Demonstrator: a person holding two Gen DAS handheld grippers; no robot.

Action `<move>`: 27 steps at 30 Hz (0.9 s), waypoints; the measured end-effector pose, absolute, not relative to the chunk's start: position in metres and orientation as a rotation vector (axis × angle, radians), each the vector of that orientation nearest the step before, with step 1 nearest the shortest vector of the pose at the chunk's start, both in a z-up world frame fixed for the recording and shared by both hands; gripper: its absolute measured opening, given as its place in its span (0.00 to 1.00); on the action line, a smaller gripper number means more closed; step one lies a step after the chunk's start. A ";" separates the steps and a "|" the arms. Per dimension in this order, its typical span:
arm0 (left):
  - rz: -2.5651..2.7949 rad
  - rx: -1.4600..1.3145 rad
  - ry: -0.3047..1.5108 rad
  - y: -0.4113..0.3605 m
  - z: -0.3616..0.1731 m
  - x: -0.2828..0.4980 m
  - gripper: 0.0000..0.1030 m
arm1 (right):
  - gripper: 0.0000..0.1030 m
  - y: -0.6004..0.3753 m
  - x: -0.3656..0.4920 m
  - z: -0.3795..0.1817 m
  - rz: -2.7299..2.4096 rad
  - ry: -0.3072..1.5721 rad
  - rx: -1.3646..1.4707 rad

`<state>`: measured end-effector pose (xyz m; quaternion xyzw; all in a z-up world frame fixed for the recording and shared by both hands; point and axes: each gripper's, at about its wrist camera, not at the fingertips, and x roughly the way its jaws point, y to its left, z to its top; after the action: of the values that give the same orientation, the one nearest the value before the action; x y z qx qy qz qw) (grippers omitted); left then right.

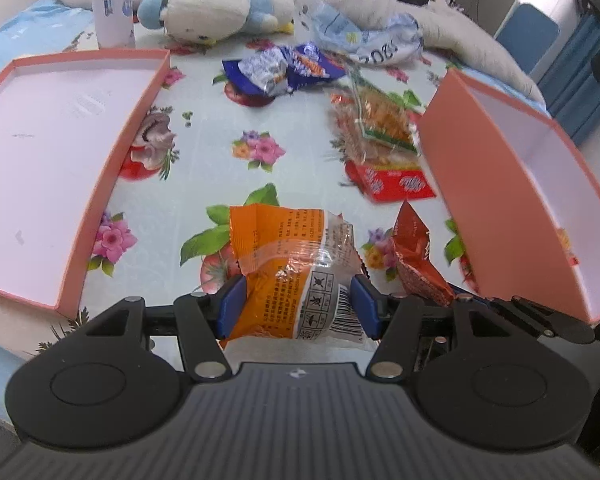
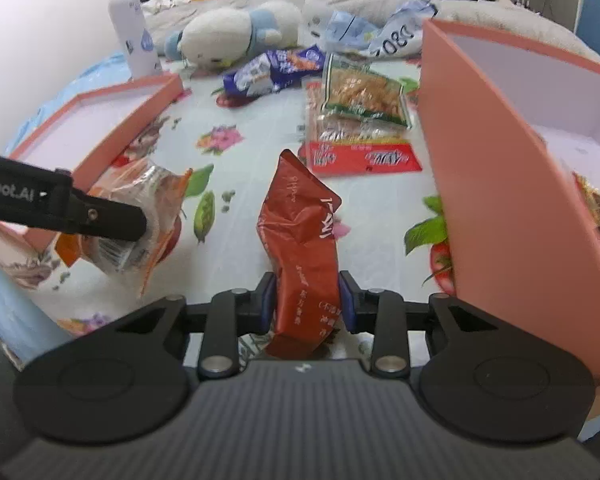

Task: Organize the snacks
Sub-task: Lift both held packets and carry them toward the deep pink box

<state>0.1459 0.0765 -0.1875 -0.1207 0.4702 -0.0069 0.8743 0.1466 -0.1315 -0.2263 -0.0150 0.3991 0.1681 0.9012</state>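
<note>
2 pink boxes [image 1: 112, 152]; L hand-held gripper [image 1: 296, 308] grips orange pkt [image 1: 284, 264], R [image 2: 306, 304] red pkt [image 2: 300, 240].

Between my left gripper's [image 1: 298, 306] jaws sits one snack packet [image 1: 296, 272]; a shallow box [image 1: 112, 152] lies off to their left, a deeper box [image 1: 496, 208] to their right. My right gripper [image 2: 307, 304] has a second packet [image 2: 304, 248] between its jaws. Ahead of both, more snack packs [image 2: 356, 108] lie on the tablecloth [image 1: 220, 120], a plush toy [image 1: 220, 8] and a bottle [image 1: 112, 0] behind them.
</note>
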 end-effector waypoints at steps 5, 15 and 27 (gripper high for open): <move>-0.039 -0.274 0.959 0.074 -0.167 0.142 0.61 | 0.35 -0.137 0.142 -0.204 0.340 0.795 -0.011; -0.091 -0.303 0.907 0.063 -0.128 0.125 0.61 | 0.35 -0.163 0.113 -0.151 0.282 0.734 0.048; -0.214 -0.304 0.852 0.024 -0.096 0.122 0.60 | 0.35 -0.206 0.087 -0.104 0.199 0.637 0.045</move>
<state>0.1218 0.0244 -0.0962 -0.1467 0.4107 -0.1032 0.8939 0.0874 -0.2055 -0.1041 0.0221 0.3127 0.0976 0.9446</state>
